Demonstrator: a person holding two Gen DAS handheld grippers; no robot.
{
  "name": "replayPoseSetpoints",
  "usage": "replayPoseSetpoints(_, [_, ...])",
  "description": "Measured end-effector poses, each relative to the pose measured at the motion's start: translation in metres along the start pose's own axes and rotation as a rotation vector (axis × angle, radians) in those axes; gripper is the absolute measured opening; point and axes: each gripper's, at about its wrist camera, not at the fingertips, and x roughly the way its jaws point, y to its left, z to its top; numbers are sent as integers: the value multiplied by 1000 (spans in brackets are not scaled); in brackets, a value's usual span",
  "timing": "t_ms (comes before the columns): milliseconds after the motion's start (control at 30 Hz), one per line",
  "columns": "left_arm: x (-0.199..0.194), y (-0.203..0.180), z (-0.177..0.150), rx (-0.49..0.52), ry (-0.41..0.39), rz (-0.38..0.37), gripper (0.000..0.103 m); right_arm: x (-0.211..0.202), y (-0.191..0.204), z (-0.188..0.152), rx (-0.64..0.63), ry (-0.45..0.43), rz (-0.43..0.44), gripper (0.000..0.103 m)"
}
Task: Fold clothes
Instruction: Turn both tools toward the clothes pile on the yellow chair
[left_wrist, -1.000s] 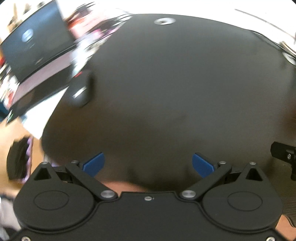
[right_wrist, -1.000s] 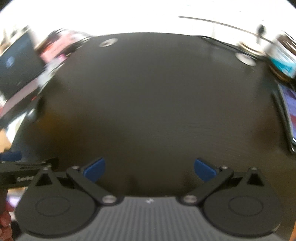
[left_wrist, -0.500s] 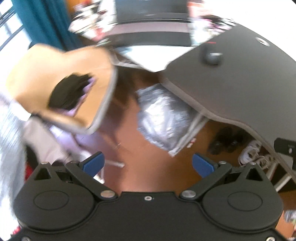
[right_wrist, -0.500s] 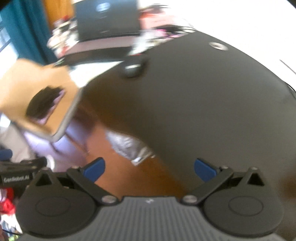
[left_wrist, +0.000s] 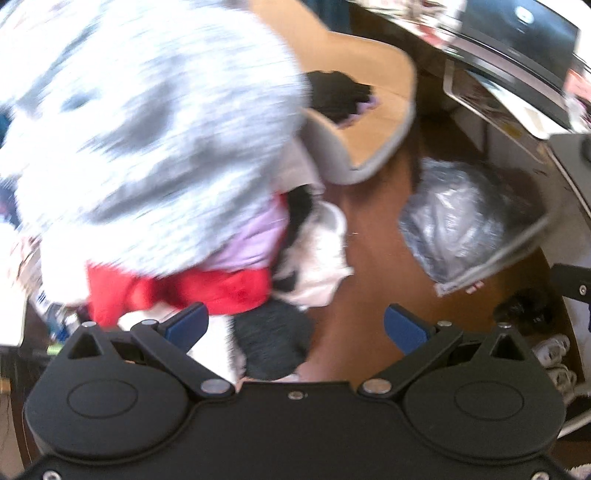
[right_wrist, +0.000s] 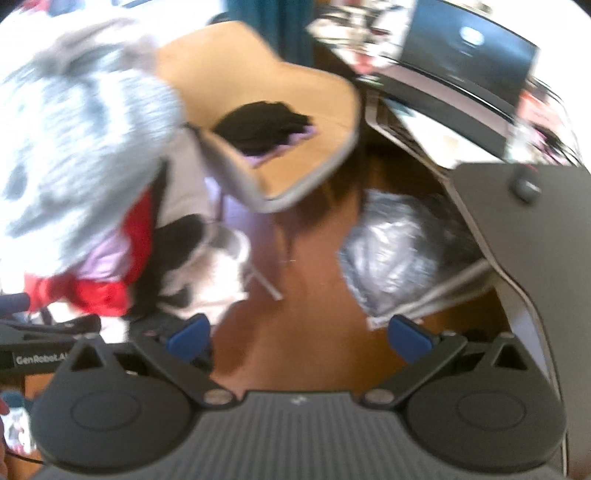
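Left wrist view: the left gripper (left_wrist: 295, 326) hangs with its blue fingertips (left_wrist: 186, 325) spread wide and nothing between them. Just past them, from 12 toward 10 o'clock, sits the heap of clothes (left_wrist: 207, 236): a dark piece (left_wrist: 271, 341) nearest, then a red garment (left_wrist: 192, 290), a lilac one (left_wrist: 255, 236), a black-and-white one (left_wrist: 314, 254), and on top a large mottled grey garment (left_wrist: 147, 122), all blurred. At 1 o'clock a crumpled silvery plastic bag (left_wrist: 458, 225) lies on the brown floor (left_wrist: 365, 258). Farther off at 12 o'clock a tan chair seat (left_wrist: 376, 96) carries a small black item (left_wrist: 338, 94).

Right wrist view: the right gripper (right_wrist: 299, 336) is likewise spread and empty, above the floor. The clothes heap (right_wrist: 110, 229) lies at 10 o'clock, the bag (right_wrist: 399, 251) at 1 o'clock, the dark tabletop (right_wrist: 535, 229) at 2 o'clock, the chair seat (right_wrist: 258, 88) beyond at 12, and a laptop (right_wrist: 465, 55) farthest, at 1 o'clock.
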Motion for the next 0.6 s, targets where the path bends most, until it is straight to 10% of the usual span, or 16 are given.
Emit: replayPoseSetpoints(600, [-27, 142, -79, -398, 38, 197, 103, 5, 161, 12, -355, 9, 237, 102])
